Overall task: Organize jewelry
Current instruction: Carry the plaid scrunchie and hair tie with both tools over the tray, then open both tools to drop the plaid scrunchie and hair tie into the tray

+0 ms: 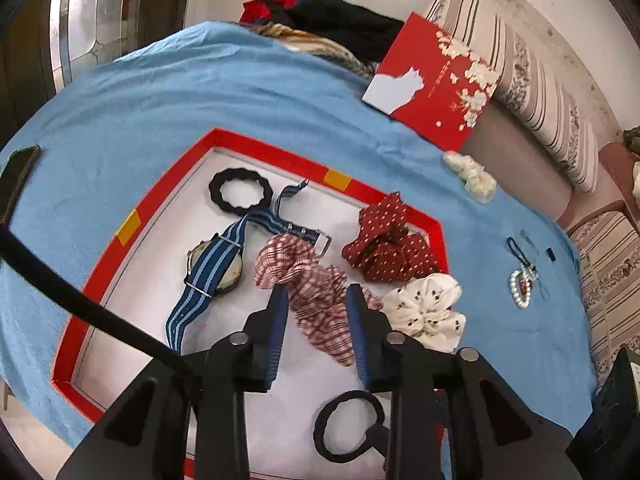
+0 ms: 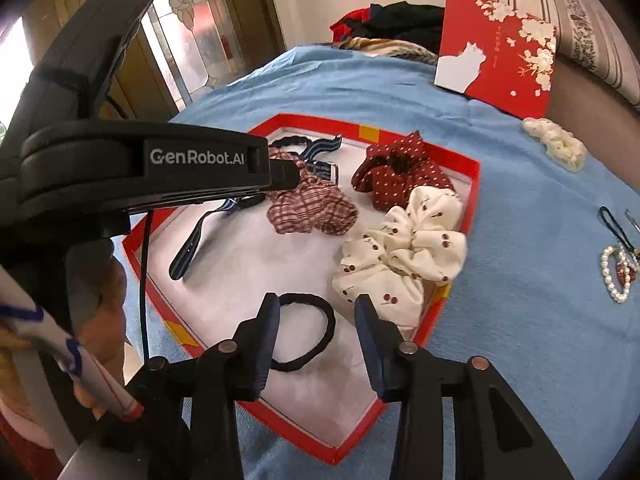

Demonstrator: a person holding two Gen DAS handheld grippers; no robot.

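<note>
A red-rimmed tray (image 1: 280, 152) with a white floor lies on a blue cloth. In it are a watch (image 1: 216, 268) on a blue striped strap, a black wavy ring (image 1: 240, 192), a plaid scrunchie (image 1: 288, 260), a red dotted scrunchie (image 1: 388, 248) over the rim, a white cherry-print scrunchie (image 2: 408, 248) and a black hair tie (image 2: 330, 320). My left gripper (image 1: 317, 294) stands open astride the plaid scrunchie, pads apart from it. My right gripper (image 2: 316, 302) is open above the black hair tie, its right finger beside the cherry-print scrunchie.
On the cloth right of the tray lie a pearl heart charm (image 2: 608, 276) and a cream scrunchie (image 2: 556, 142). The red box lid (image 2: 504, 60) leans at the back by striped cushions. A dark phone (image 1: 18, 176) sits at the far left. A hand (image 2: 100, 320) holds the left gripper's handle.
</note>
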